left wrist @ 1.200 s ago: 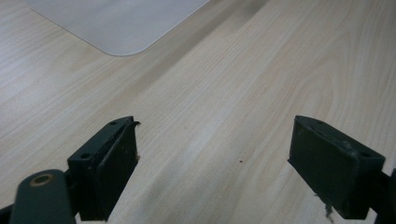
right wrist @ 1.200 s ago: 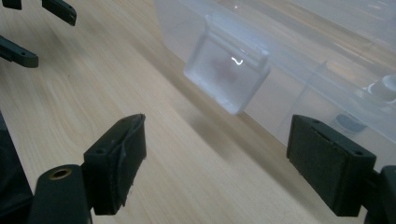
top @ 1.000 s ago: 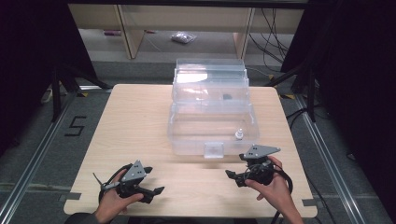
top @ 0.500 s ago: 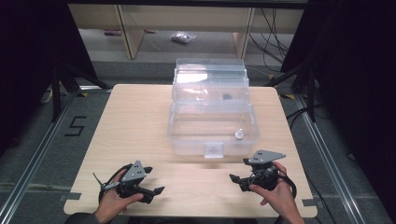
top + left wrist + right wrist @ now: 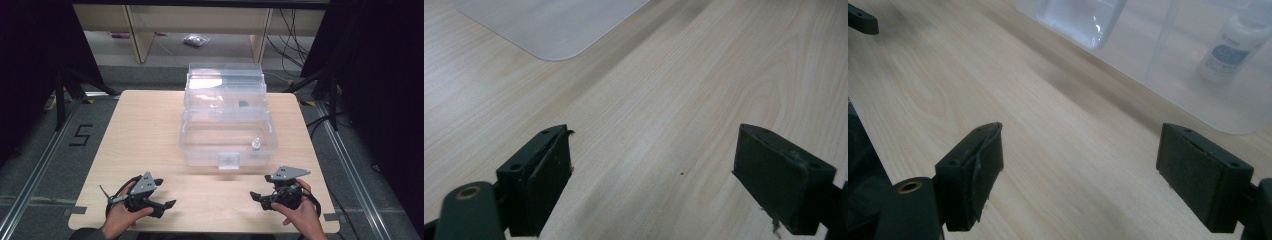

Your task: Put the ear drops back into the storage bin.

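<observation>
Both jaws of the left gripper (image 5: 167, 204) stand wide apart with nothing between them, just bare wooden table (image 5: 704, 85). The right gripper (image 5: 254, 196) has its jaws wide apart too, with nothing in them. Just past the right jaws sits a clear plastic box (image 5: 1168, 55), and a small white bottle (image 5: 1230, 47) stands inside it, ahead and to the right.

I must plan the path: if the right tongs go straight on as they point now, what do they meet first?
Probably the clear box's front wall; bare table lies between the open right tongs and it. Exact depth is unclear.
</observation>
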### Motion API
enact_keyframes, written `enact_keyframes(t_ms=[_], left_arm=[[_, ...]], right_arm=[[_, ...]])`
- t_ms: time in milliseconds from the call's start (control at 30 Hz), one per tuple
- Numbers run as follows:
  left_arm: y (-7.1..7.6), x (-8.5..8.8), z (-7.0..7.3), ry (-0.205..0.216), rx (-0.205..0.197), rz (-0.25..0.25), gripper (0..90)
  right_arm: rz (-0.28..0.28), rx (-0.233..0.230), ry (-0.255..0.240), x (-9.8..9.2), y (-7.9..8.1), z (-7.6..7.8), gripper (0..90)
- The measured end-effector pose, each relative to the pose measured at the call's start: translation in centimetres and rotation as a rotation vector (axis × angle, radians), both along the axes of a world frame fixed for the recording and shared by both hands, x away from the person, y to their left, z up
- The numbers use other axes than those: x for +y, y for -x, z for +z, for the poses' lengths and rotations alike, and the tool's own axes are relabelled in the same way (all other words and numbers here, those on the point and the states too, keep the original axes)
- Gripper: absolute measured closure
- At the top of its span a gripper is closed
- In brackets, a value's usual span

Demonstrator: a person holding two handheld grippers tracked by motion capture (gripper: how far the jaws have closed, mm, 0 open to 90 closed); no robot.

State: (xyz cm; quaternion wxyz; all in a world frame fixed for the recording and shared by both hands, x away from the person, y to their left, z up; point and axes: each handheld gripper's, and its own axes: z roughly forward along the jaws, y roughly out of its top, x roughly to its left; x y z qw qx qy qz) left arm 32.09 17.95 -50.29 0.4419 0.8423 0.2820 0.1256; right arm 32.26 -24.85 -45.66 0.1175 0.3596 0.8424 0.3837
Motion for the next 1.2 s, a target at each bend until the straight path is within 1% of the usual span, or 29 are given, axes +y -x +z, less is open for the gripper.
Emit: enact_keyframes(t_ms=[33,100,133,167,200,267,300,333,367,400,433,467,500,533,567,600,633,667,733,833,867,900,967,1033,1067,1100,1133,1167,1200], left_arm=[[0.0,0.0,0.0,-0.002,0.000,0.000,14.9],[0.0,0.0,0.0,0.000,0.000,0.000,14.8],[0.0,0.0,0.0,-0.007,-0.003,-0.002,14.9],[0.0,0.0,0.0,0.000,0.000,0.000,14.9],[0.0,0.0,0.0,-0.007,-0.003,-0.002,14.9],[0.0,0.0,0.0,0.001,0.000,0.000,14.9],[0.0,0.0,0.0,0.000,0.000,0.000,14.8],[0.0,0.0,0.0,-0.001,0.000,-0.001,14.9],[0.0,0.1,0.0,-0.011,-0.004,-0.004,14.9],[0.0,0.1,0.0,-0.011,-0.004,-0.004,14.9],[0.0,0.1,0.0,-0.011,-0.004,-0.003,14.9],[0.0,0.0,0.0,0.000,0.000,0.000,14.9],[0.0,0.0,0.0,-0.001,0.001,-0.001,14.9],[0.0,0.1,0.0,-0.011,-0.003,-0.003,14.9],[0.0,0.1,0.0,-0.011,-0.004,-0.003,14.9],[0.0,0.1,0.0,-0.010,-0.004,-0.003,14.9],[0.0,0.0,0.0,-0.004,-0.001,-0.002,14.9],[0.0,0.0,0.0,-0.001,0.000,-0.001,14.9],[0.0,0.0,0.1,-0.004,0.006,-0.007,14.9],[0.0,0.0,0.1,-0.005,0.005,-0.008,14.9],[0.0,0.0,0.1,-0.005,0.005,-0.008,14.9],[0.0,0.0,0.1,-0.005,0.005,-0.007,14.9],[0.0,0.0,0.1,-0.006,0.005,-0.008,14.9],[0.0,0.0,0.1,-0.007,0.006,-0.009,14.9],[0.0,0.0,0.0,-0.005,0.000,-0.003,14.9],[0.0,0.0,0.0,-0.005,0.000,-0.003,14.8],[0.0,0.0,0.1,-0.007,0.004,-0.006,14.9],[0.0,0.0,0.0,-0.005,0.000,-0.003,14.9],[0.0,0.0,0.0,-0.005,0.000,-0.003,14.9]], right_arm=[[0.009,0.009,0.001,0.0,0.0,-0.1,19.4],[-0.002,0.020,0.005,-0.1,0.2,-0.3,18.3],[0.004,0.014,0.012,-0.1,0.2,-0.4,17.5],[0.000,0.025,0.015,-0.1,0.3,-0.5,17.3],[-0.011,0.046,0.013,0.0,0.5,-0.5,17.2],[0.009,0.022,0.028,-0.3,0.4,-0.8,16.3],[-0.019,0.064,0.021,-0.1,0.8,-0.8,16.4],[0.004,0.043,0.038,-0.3,0.7,-1.0,16.3],[-0.002,0.044,0.040,-0.3,0.8,-1.1,16.3],[0.012,0.023,0.047,-0.4,0.7,-1.3,16.3],[0.000,0.056,0.050,-0.4,0.9,-1.2,16.3],[0.016,0.021,0.044,-0.4,0.8,-1.6,16.3],[-0.018,0.075,0.038,-0.3,1.2,-1.4,16.3],[-0.002,0.039,0.045,-0.5,1.0,-1.5,16.3],[-0.019,0.056,0.041,-0.5,1.1,-1.6,16.3],[-0.016,0.072,0.058,-0.6,1.2,-1.5,16.3],[-0.019,0.040,0.052,-0.7,1.1,-1.8,16.3],[-0.015,0.061,0.056,-0.8,1.2,-1.7,16.3],[-0.024,0.073,0.066,-0.9,1.3,-1.8,16.3],[-0.036,0.058,0.078,-1.0,1.3,-2.2,16.3],[-0.045,0.084,0.073,-1.0,1.5,-2.1,16.3],[-0.038,0.071,0.080,-1.0,1.4,-2.3,16.3],[-0.037,0.069,0.085,-1.0,1.5,-2.5,16.3],[-0.034,0.082,0.097,-1.1,1.5,-2.5,16.3],[-0.046,0.095,0.089,-0.9,1.6,-2.6,16.3],[-0.040,0.078,0.088,-0.9,1.5,-2.7,16.3],[-0.047,0.095,0.081,-0.8,1.6,-2.7,16.3],[-0.035,0.081,0.090,-0.9,1.5,-2.8,16.3],[0.001,0.055,0.092,-1.0,1.2,-2.9,16.4]])
